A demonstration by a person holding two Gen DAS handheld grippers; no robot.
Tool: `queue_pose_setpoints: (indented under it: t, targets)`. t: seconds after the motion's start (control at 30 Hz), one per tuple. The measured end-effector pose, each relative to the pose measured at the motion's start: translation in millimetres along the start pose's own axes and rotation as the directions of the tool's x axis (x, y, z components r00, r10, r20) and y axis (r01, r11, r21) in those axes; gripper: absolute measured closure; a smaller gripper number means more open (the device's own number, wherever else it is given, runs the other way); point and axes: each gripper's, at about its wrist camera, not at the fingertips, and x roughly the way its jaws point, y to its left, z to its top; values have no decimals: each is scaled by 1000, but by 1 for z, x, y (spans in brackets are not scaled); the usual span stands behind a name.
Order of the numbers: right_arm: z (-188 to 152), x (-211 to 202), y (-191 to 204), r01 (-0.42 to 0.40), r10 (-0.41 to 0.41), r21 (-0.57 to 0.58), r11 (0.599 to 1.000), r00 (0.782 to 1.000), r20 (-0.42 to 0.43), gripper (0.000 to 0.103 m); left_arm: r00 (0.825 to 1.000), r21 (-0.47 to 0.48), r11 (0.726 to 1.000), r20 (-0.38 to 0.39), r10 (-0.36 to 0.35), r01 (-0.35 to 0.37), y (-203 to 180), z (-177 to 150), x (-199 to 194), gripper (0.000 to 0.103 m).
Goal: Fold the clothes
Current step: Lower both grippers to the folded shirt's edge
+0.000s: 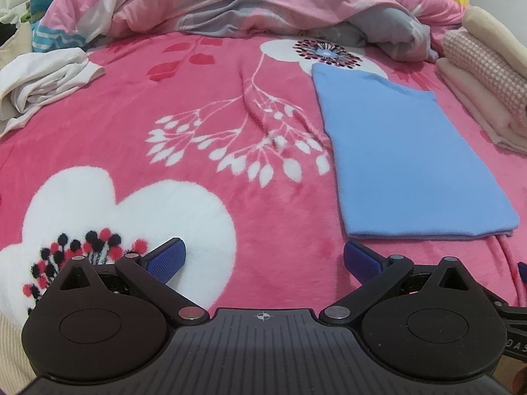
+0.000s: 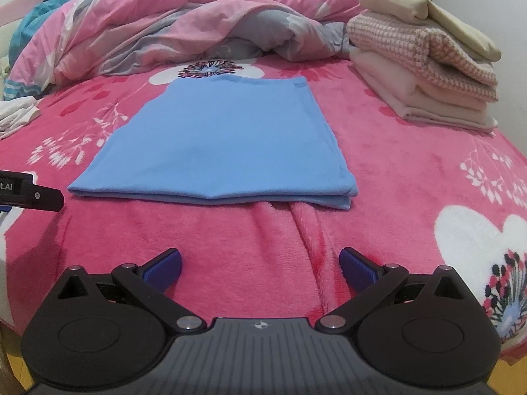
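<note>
A light blue garment (image 2: pixel 224 144) lies folded flat in a rectangle on the pink floral blanket (image 2: pixel 395 171). In the left wrist view the same blue garment (image 1: pixel 402 154) sits to the right of centre. My right gripper (image 2: pixel 260 268) is open, low over the blanket just short of the garment's near edge, holding nothing. My left gripper (image 1: pixel 265 263) is open too, to the left of the garment's near corner, with bare blanket (image 1: pixel 164 115) between its fingers. Part of the left gripper's body (image 2: pixel 31 191) shows at the left edge of the right wrist view.
A stack of folded beige and pink clothes (image 2: pixel 425 65) stands at the back right. A crumpled white garment (image 1: pixel 42 82) lies at the far left. A rumpled pink and grey duvet (image 2: pixel 184 23) fills the back of the bed. The bed's front edge is right below the grippers.
</note>
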Motion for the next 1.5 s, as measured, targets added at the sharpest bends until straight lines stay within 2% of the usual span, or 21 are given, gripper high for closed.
queue_pose_setpoints:
  t: [0.27, 0.4, 0.57, 0.77, 0.87, 1.0, 1.07, 1.13, 1.2, 1.4, 1.5]
  targets:
    - [0, -6, -14, -82, 82, -4, 997, 997, 15, 0, 1000, 33, 999, 26, 6, -7, -1, -3, 6, 0]
    - [10, -20, -27, -130, 129, 5, 991, 988, 85, 0, 994, 37, 996, 63, -85, 83, 6, 3, 4, 0]
    - [46, -27, -51, -176, 173, -3, 984, 962, 213, 0, 972, 24, 987, 169, -161, 159, 13, 26, 5, 0]
    - [104, 25, -92, -333, 316, 36, 942, 920, 232, 0, 930, 43, 968, 270, -249, 247, 10, 71, 30, 0]
    - [133, 59, -112, -410, 389, 56, 910, 893, 225, 0, 926, 48, 960, 255, -278, 275, 6, 93, 55, 2]
    - [156, 121, -137, -468, 449, 156, 870, 882, 143, 7, 919, 48, 938, 190, -347, 344, 1, 113, 89, 7]
    - [160, 144, -146, -484, 474, 215, 849, 875, 99, 15, 916, 50, 929, 157, -369, 366, -1, 120, 104, 12]
    - [164, 167, -155, -492, 497, 269, 828, 866, 54, 21, 917, 50, 924, 115, -382, 379, -2, 125, 119, 29]
    - [165, 180, -159, -500, 514, 284, 818, 857, 27, 23, 912, 54, 916, 88, -400, 397, -2, 130, 131, 30]
    - [181, 203, -154, -553, 570, 239, 798, 821, -6, 23, 879, 76, 882, 74, -470, 465, -6, 149, 156, 32]
    - [195, 222, -151, -584, 605, 253, 771, 797, -2, 27, 870, 84, 872, 74, -488, 482, -15, 159, 167, 32]
